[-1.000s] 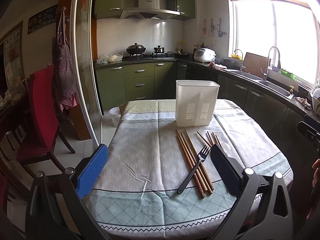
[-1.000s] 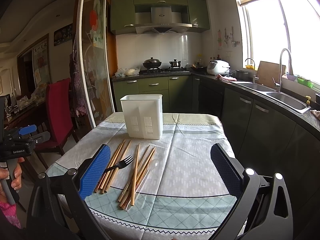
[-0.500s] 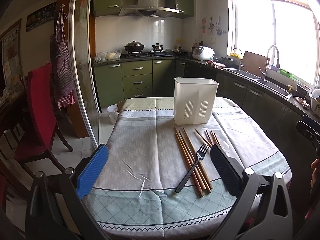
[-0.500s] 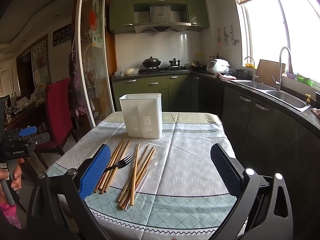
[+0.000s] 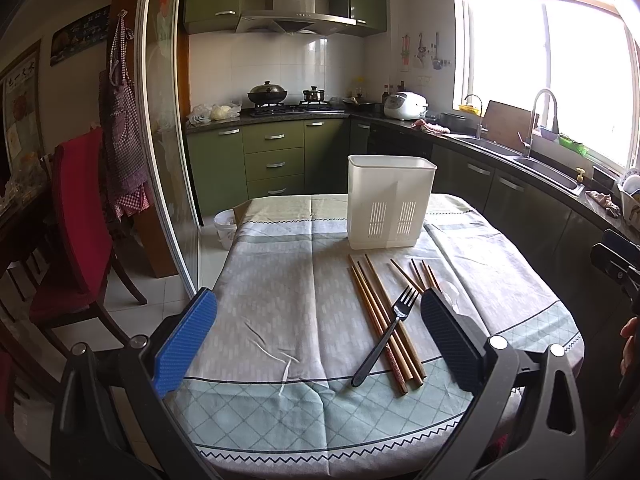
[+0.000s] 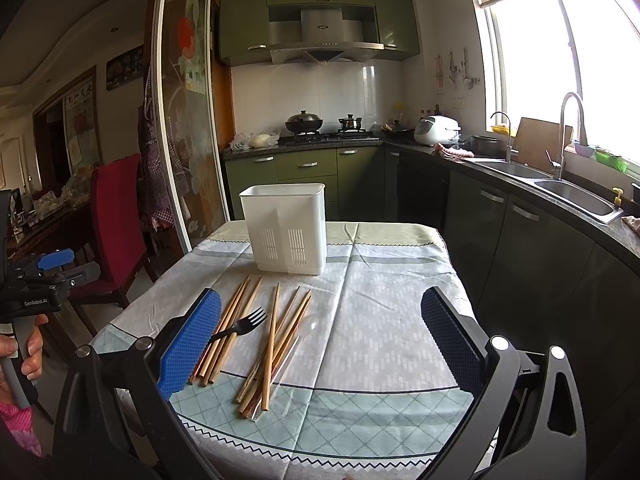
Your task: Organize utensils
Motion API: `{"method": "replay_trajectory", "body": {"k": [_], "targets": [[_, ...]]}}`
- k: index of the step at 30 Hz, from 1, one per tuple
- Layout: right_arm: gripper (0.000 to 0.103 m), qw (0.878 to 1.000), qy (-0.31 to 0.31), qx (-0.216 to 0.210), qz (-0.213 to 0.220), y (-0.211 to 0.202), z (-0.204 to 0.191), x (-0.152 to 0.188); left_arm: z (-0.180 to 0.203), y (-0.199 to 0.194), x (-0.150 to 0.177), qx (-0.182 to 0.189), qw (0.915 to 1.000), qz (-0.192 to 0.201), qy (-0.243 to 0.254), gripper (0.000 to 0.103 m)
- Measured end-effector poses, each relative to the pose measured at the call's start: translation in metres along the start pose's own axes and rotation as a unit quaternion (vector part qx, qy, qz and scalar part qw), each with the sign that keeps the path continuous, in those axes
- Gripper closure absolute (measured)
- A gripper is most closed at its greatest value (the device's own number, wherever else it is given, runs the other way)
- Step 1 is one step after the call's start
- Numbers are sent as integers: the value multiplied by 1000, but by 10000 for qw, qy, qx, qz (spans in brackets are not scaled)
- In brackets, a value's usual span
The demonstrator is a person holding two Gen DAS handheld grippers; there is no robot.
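A white slotted utensil holder [image 5: 390, 202] [image 6: 286, 227] stands upright toward the far side of the clothed table [image 5: 280, 292] [image 6: 376, 320]. In front of it lie several wooden chopsticks [image 5: 380, 320] [image 6: 276, 340], with a black plastic fork [image 5: 386, 332] [image 6: 240, 326] resting across one bundle. A clear plastic spoon [image 6: 298, 344] lies among the right-hand chopsticks. My left gripper [image 5: 320, 340] hovers open over the near table edge, left of the fork. Open too is my right gripper [image 6: 322, 340], above the chopsticks, its blue pad hiding the fork's handle.
A red chair [image 5: 76, 220] stands left of the table beside a glass sliding door [image 5: 160, 120]. Green cabinets, a stove and a sink [image 6: 576, 196] run along the back and right. A small white bin [image 5: 225, 227] sits on the floor past the table.
Both views have shifted only slightly; the left gripper has edged a little up and forward. Nothing on the table has moved and both grippers stay open.
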State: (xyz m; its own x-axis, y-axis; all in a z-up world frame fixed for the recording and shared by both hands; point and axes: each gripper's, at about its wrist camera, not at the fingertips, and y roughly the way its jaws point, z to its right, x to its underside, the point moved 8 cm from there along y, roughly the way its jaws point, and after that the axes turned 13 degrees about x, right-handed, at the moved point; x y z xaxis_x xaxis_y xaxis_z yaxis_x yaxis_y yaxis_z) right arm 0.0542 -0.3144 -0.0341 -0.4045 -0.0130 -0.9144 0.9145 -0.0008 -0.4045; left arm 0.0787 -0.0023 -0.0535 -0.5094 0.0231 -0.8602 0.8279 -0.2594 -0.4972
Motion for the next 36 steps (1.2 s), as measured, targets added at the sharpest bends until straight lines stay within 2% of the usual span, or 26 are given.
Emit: {"method": "replay_trajectory", "body": {"k": [20,36], "targets": [[4,10000,34,11,-21,2,4,1,1,2,0,7,10000,-14,23,6],[4,9996,-1,153,-229,13,7,7,-4,12,5,-3,9998,-181,-1,6]]}}
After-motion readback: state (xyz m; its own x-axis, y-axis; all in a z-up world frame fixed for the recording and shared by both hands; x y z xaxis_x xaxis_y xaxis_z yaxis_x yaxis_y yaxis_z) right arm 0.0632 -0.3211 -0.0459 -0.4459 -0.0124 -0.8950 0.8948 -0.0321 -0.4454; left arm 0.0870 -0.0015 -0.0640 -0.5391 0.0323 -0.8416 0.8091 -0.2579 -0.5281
